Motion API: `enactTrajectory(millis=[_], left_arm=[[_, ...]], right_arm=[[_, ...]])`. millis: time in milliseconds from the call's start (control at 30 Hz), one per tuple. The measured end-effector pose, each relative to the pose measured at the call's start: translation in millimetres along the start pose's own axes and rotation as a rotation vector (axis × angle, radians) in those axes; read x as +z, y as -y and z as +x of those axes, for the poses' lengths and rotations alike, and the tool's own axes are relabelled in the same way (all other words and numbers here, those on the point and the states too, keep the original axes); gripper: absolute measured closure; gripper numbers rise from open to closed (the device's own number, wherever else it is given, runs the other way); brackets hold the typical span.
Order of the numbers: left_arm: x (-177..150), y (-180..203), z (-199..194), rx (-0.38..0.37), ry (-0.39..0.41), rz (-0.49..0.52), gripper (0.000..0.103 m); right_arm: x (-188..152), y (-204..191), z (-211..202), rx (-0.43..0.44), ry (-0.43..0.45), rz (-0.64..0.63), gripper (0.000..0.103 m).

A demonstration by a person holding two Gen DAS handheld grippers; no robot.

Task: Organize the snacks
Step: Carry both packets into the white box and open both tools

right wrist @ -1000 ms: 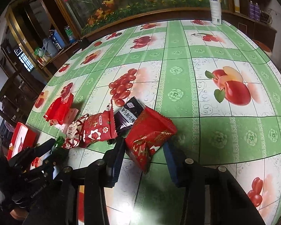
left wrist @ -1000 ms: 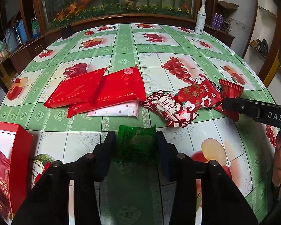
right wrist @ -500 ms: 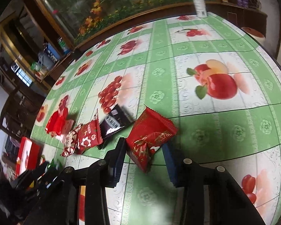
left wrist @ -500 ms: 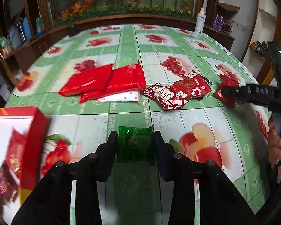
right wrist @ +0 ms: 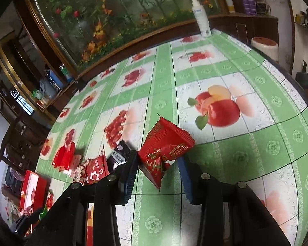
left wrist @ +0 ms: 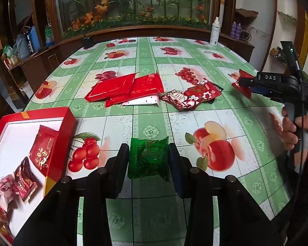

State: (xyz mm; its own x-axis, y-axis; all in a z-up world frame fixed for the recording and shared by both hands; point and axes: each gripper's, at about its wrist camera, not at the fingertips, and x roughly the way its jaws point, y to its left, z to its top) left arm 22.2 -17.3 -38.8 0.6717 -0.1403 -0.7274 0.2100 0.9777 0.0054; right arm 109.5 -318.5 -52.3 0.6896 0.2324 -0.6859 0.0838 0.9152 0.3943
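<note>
Left wrist: left gripper [left wrist: 148, 160] jaws clamping green packet [left wrist: 148, 157], right gripper [right wrist: 158, 169] gripping red packet [right wrist: 164, 151]. Red box [left wrist: 68, 127] at 9 o'clock holding several; pile [left wrist: 154, 92] at 12 waiting on table [left wrist: 246, 153].

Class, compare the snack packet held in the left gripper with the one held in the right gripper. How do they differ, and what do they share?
The green packet in the left gripper is see-through; the red packet in the right gripper is opaque with gold lettering. The green packet sits square between the fingers; the red packet hangs tilted, one corner pointing down. Both are small sealed snack packets with crimped ends, clamped above the tablecloth.
</note>
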Motion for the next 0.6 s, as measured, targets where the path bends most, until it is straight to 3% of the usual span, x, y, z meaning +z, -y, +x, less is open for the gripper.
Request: enactTrajectory(millis=[333, 600], left_arm=[[-7, -35, -34, 0.038, 0.066, -0.066, 0.067], [-25, -94, -58, 0.121, 0.086, -0.167, 0.067]], right_arm=[[1, -15, -21, 0.033, 0.120, -0.058, 0.062], [0, -14, -18, -0.007, 0.124, -0.051, 0.062]])
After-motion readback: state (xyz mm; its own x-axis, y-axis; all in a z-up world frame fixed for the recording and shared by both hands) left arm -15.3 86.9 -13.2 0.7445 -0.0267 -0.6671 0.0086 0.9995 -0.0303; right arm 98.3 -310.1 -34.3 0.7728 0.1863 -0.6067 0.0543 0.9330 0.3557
